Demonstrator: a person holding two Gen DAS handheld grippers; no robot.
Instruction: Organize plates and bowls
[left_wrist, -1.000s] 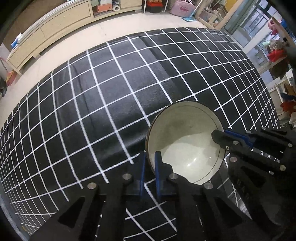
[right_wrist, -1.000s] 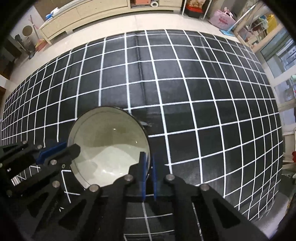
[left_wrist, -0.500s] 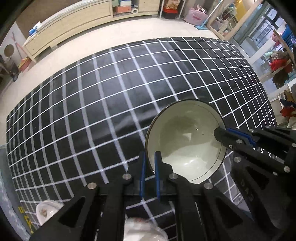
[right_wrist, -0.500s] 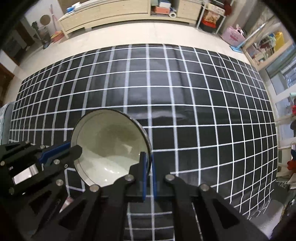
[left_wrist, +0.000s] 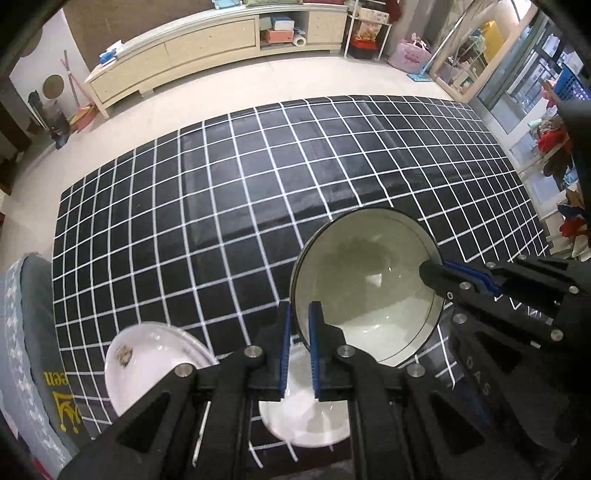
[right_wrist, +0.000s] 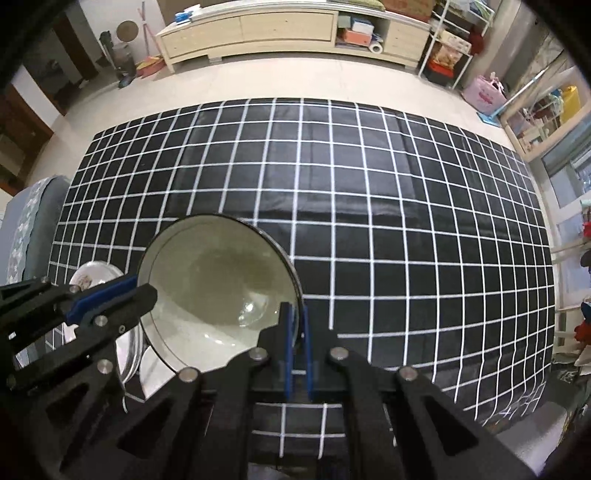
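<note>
A pale green bowl (left_wrist: 365, 288) with a dark rim hangs tilted above the black checked tablecloth (left_wrist: 229, 206). My left gripper (left_wrist: 300, 325) is shut on its left rim, and my right gripper (right_wrist: 298, 325) is shut on the opposite rim of the same bowl (right_wrist: 218, 284). Each gripper shows from the side in the other's view, the right gripper (left_wrist: 439, 275) and the left gripper (right_wrist: 125, 295). Under the bowl, near the table's front edge, lie a white plate (left_wrist: 306, 421) and a white dish (left_wrist: 147, 362) with a small pattern. The dish (right_wrist: 92, 275) also peeks out behind the left gripper.
A grey cushioned seat (left_wrist: 33, 354) stands against the table's left side. Beyond the table are a pale floor, a long wooden cabinet (left_wrist: 207, 44) and a pink bag (left_wrist: 410, 53). Shelves and glass doors line the right.
Both grippers have carried the bowl up and toward the table's near edge. The white plate, the patterned dish and the grey seat have come into view beneath.
</note>
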